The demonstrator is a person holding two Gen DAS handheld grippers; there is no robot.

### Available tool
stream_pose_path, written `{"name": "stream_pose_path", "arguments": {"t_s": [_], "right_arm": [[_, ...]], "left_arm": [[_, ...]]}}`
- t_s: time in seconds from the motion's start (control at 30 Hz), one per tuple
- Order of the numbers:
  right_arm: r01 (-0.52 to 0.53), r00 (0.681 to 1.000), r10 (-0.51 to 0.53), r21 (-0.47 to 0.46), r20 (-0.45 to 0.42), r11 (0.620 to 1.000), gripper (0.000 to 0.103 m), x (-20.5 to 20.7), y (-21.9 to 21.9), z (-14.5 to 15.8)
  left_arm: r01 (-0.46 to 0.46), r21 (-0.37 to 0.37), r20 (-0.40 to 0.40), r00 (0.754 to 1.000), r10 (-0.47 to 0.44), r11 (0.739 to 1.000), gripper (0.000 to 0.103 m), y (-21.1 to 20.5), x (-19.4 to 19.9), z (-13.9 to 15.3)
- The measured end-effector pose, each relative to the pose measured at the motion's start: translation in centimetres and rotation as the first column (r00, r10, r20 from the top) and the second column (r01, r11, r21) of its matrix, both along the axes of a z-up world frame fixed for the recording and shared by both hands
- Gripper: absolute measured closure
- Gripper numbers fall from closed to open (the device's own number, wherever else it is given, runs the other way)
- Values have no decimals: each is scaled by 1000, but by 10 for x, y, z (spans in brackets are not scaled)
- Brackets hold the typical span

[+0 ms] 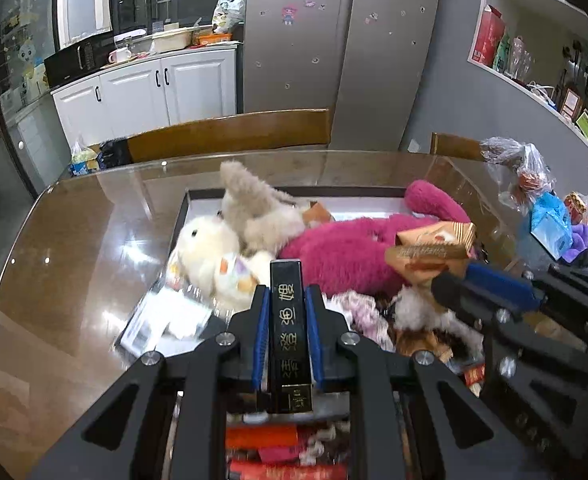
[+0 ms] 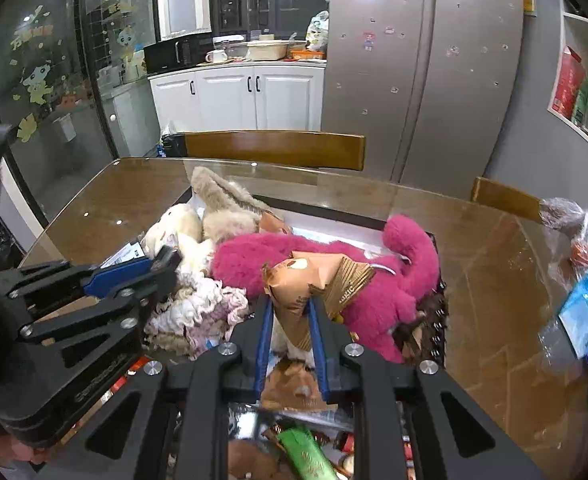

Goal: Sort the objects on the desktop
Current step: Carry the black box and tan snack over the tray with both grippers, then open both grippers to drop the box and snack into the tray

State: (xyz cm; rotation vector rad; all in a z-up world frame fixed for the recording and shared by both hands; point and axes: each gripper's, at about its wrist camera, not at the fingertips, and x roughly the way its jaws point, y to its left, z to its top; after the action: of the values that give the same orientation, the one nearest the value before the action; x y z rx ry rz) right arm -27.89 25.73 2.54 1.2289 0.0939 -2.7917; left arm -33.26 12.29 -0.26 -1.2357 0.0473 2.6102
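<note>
1. A slim black box with gold characters (image 1: 286,332) is seen clamped between the blue pads of the left gripper (image 1: 286,300), low in the centre of the left wrist view; the jaws are closed down to the box's narrow width.
2. A crumpled tan snack packet (image 2: 294,304) is pinched by the right gripper (image 2: 292,312) at lower centre of the right wrist view, the jaws drawn nearly together on it.
3. Both items are held above a dark-rimmed tray (image 1: 294,191) on the glass-topped table (image 1: 74,240). The tray is crowded with a pink plush toy (image 1: 346,248), a white plush toy (image 1: 206,248) and a beige plush toy (image 1: 254,204).
4. The step in hand is judged to be carrying, with two picked items in transit.
5. Next, a separate destination for each item would be needed; which one cannot be told.
</note>
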Motion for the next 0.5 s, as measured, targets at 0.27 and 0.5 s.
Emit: {"name": "stream_pose_path", "arguments": {"t_s": [0.27, 0.5], "right_arm": [[-32, 999, 32, 10, 6, 999, 84, -12, -12, -3], [-50, 999, 50, -27, -1, 998, 84, -12, -12, 3]], "left_arm": [[5, -1, -1, 1000, -5, 1000, 84, 3, -22, -1], [16, 5, -24, 1000, -15, 1000, 80, 1, -18, 8]]}}
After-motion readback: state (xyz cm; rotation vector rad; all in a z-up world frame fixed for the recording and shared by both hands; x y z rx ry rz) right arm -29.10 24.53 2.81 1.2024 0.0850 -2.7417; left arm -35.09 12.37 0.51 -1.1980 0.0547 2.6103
